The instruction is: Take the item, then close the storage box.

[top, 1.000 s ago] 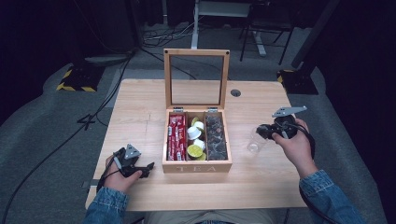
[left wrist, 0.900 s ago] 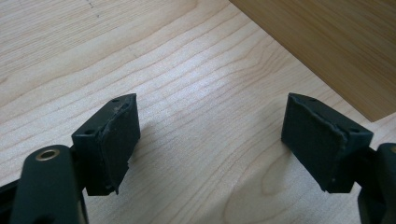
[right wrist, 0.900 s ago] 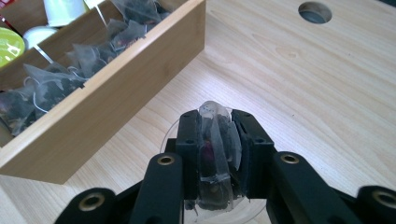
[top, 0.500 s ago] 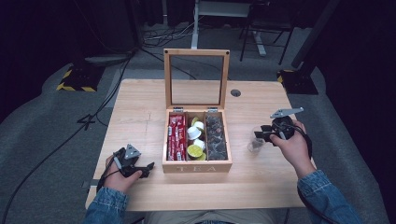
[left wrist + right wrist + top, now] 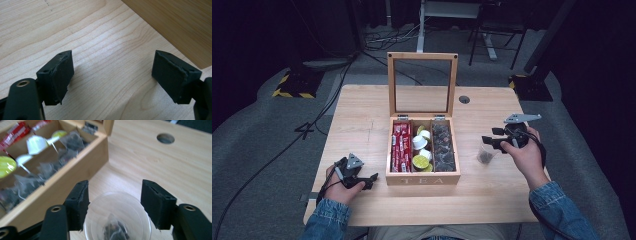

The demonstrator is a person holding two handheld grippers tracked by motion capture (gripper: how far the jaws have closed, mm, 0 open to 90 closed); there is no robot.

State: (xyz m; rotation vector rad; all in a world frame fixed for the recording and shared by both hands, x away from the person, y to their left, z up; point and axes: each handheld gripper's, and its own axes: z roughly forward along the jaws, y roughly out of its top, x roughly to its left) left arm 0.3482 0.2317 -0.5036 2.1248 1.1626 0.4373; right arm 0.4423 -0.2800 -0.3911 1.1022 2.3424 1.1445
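In the high view, the right gripper [image 5: 490,141] sits at the right of the frame, just right of the wooden tea box [image 5: 423,178], with the person's right hand [image 5: 524,152] wrapped around it. Its jaws stand on either side of a small clear plastic cup [image 5: 485,154] that holds a dark tea bag [image 5: 485,158]. In the right gripper view the cup [image 5: 117,216] fills the lower middle of the frame, its rim between the two black jaws; the left jaw appears to touch the rim, while whether the right jaw touches it cannot be told, so a firm grip on the cup cannot be confirmed. The tea bag [image 5: 115,230] lies at the bottom of the cup. The tea box [image 5: 75,173] runs across the upper left of that view, its compartments showing clear-wrapped dark tea bags, white and yellow-green pods and red packets. A round hole [image 5: 165,138] in the table [image 5: 150,157] lies in the upper right. In the high view the box lid [image 5: 422,84] stands upright at the centre of the frame. The left gripper [image 5: 370,180] rests at the lower left of the high view, near the box's front left corner, held in the left hand [image 5: 341,182]. In the left gripper view its jaws are spread wide apart over bare table wood [image 5: 110,62], holding nothing, with the box side [image 5: 175,22] at the upper right.
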